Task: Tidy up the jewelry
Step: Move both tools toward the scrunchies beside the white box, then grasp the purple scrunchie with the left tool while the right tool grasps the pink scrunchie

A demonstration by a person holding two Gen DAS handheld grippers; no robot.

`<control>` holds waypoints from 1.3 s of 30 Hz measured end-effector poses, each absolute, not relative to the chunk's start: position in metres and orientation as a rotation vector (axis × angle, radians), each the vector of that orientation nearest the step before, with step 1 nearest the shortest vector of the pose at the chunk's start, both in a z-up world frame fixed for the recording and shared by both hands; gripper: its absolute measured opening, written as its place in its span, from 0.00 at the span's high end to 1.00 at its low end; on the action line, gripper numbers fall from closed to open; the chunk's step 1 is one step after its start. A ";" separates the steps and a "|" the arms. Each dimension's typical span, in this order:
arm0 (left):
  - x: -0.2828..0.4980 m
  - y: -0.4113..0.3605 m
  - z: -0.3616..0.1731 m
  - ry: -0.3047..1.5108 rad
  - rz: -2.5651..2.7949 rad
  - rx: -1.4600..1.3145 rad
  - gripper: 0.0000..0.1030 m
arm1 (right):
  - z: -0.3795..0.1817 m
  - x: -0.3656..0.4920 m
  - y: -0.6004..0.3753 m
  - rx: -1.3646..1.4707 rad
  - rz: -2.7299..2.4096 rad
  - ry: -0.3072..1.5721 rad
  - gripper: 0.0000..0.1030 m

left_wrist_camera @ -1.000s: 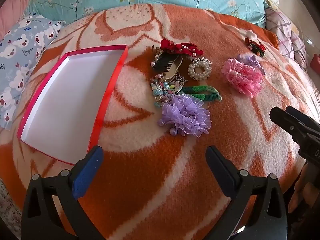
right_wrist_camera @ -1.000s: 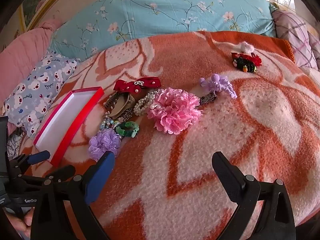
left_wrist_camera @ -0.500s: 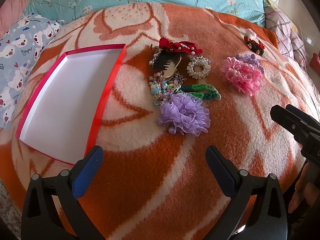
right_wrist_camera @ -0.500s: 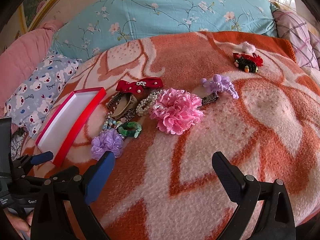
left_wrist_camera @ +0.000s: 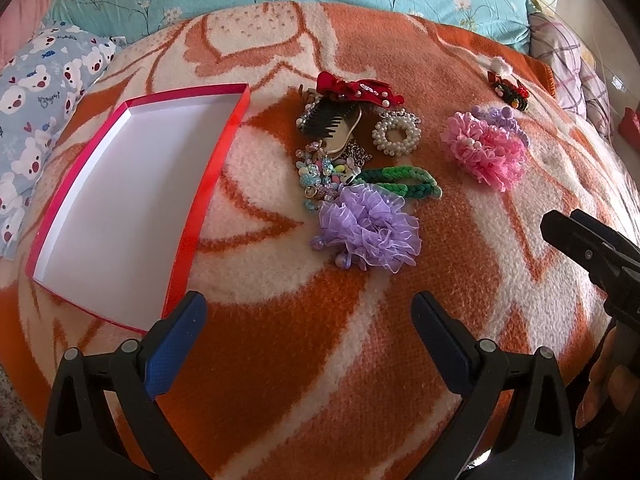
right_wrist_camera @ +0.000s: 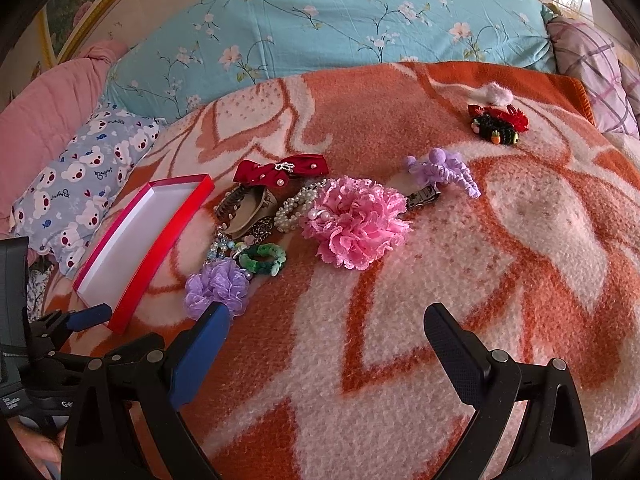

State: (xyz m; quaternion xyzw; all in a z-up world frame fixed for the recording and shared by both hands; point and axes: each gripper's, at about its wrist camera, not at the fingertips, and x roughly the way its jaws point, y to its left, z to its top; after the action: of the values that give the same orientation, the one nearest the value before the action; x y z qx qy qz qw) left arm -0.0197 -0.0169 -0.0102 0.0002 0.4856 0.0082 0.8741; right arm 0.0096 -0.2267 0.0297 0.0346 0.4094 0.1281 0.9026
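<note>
- A bed is shown, spread with an orange-and-cream blanket [left_wrist_camera: 360,360]; a turquoise floral quilt [right_wrist_camera: 340,28] is bunched along its far side.
- The left hand-held gripper [left_wrist_camera: 306,320] is held low over the blanket with its jaws spread wide and nothing between them.
- Just ahead of its left finger, a shallow red box [left_wrist_camera: 208,184] with a white inside is laid open on the blanket.
- Ahead of that gripper and slightly right, a purple ruffled scrunchie [left_wrist_camera: 372,232] is seen, touched on its far side by a green braided band [left_wrist_camera: 404,182] and a cluster of pastel beads [left_wrist_camera: 320,176].
- Beyond these, a black comb clip [left_wrist_camera: 328,122], a pearl ring scrunchie [left_wrist_camera: 396,132] and a red bow with pearls [left_wrist_camera: 360,88] are grouped closely together.
- The right hand-held gripper [right_wrist_camera: 326,320] is likewise released, jaws wide apart, with nothing grasped.
- Ahead of it, a pink ruffled scrunchie [right_wrist_camera: 356,220] is seen, with a lilac bobble tie [right_wrist_camera: 444,170] just beyond and to its right.
- Far ahead and right of that gripper, well apart from the rest, a red-and-black hair clip [right_wrist_camera: 498,122] is placed near the blanket's far edge.
- A bear-print pillow [right_wrist_camera: 80,176] is seen beyond the box, to the left.
</note>
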 end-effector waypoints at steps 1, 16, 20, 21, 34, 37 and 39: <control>-0.019 -0.016 -0.011 1.016 0.016 -0.001 0.00 | 0.029 0.010 -0.226 0.068 0.263 0.853 0.04; 0.003 -0.005 -0.018 1.028 -0.046 -0.083 0.00 | 0.018 0.024 -0.228 0.042 0.232 0.912 0.04; 0.014 -0.007 -0.017 1.022 -0.077 -0.097 0.00 | 0.018 0.036 -0.231 0.060 0.227 0.919 0.04; 0.017 -0.008 -0.018 1.022 -0.083 -0.094 0.00 | 0.018 0.040 -0.232 0.065 0.228 0.917 0.04; 0.048 -0.014 -0.049 1.101 -0.204 -0.157 0.55 | 0.005 0.096 -0.226 0.032 0.179 0.946 0.22; 0.048 -0.013 -0.048 1.098 -0.239 -0.180 0.77 | -0.005 0.100 -0.227 0.037 0.183 0.975 0.60; 0.046 -0.012 -0.045 1.086 -0.251 -0.181 0.84 | -0.006 0.098 -0.229 0.062 0.193 0.978 0.76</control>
State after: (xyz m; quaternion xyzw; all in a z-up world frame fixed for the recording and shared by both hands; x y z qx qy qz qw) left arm 0.0461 -0.0122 -0.0446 -0.0857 0.5147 -0.1188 0.8448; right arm 0.0985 -0.2289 -0.0060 0.0295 0.4691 0.0926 0.8778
